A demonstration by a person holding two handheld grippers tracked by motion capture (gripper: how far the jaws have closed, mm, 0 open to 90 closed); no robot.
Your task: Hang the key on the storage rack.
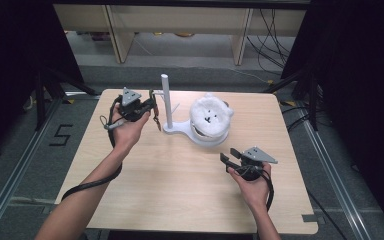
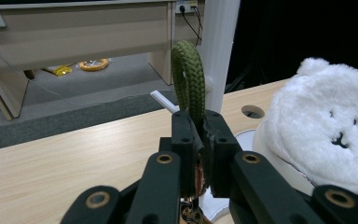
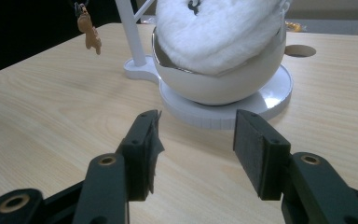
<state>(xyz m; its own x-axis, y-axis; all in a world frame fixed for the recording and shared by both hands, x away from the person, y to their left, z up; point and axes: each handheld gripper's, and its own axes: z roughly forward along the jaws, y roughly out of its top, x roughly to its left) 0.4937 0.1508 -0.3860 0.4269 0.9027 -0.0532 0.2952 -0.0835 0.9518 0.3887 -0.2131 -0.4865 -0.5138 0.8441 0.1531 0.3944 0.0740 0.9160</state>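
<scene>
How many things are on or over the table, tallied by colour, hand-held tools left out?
White: 3 – stand with post, bowl, fluffy bear hat
Green: 1 – braided strap
Tan: 1 – small charm
Total: 5

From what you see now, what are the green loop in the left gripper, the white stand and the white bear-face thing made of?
Green loop: braided cord, probably nylon or cotton; the woven strands show, matte. White stand: seems to be plastic, smooth with a slight sheen. Bear-face thing: plush fabric, fluffy pile. Left gripper: shut on the loop.
</scene>
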